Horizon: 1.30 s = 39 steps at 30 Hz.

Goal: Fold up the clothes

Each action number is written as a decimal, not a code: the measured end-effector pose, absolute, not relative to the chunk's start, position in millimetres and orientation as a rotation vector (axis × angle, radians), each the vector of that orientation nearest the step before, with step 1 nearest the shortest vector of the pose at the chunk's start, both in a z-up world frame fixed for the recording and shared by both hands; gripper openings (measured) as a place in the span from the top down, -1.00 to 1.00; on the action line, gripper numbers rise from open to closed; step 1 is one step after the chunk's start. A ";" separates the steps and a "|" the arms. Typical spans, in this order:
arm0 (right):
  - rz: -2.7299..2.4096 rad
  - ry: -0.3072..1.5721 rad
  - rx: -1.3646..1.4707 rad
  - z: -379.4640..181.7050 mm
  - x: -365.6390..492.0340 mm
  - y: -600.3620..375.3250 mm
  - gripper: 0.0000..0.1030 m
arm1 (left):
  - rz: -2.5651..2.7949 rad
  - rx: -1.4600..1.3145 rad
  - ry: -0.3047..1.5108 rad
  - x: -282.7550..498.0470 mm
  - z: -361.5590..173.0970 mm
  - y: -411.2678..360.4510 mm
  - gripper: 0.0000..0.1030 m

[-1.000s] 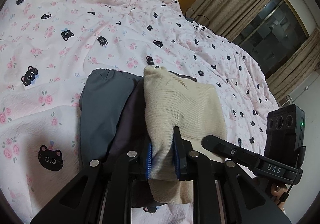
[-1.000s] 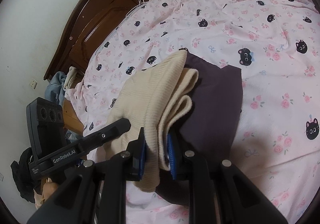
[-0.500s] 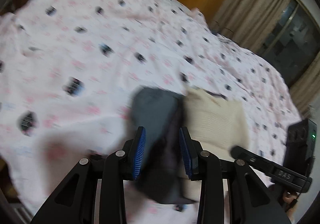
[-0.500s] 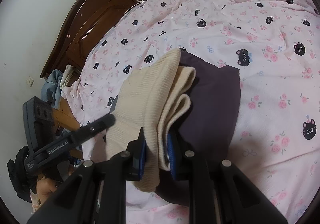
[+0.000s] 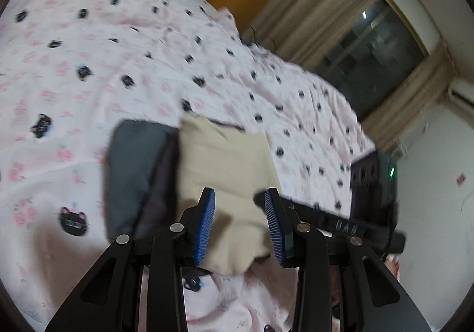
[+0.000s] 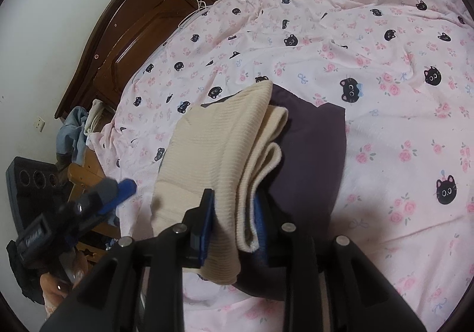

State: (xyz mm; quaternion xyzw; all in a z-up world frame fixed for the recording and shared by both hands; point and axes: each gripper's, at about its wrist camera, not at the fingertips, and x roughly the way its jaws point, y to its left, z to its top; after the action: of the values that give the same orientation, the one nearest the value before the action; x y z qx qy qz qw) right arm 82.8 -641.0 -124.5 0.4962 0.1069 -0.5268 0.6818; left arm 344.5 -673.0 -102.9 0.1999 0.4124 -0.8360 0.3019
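The cream knit (image 6: 219, 154) lies folded on top of a dark garment (image 6: 314, 154) on the bed (image 6: 370, 35), so this fold looks done. The left tongs (image 5: 240, 222) stand apart above its edge, gripping nothing. The right tongs (image 6: 234, 222) are opening, the knit's end between them; what remains is letting go.
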 end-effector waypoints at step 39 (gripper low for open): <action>-1.193 0.358 0.911 -55.6 110.9 -700.5 0.26 | -2.127 0.575 1.080 350.0 -112.7 -673.6 0.40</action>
State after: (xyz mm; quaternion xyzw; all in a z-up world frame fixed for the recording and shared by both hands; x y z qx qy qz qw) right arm 110.9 -700.5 -55.6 0.4117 0.1619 -0.5392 0.7167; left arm 350.0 -673.6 -112.7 0.2206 0.4143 -0.8161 0.3371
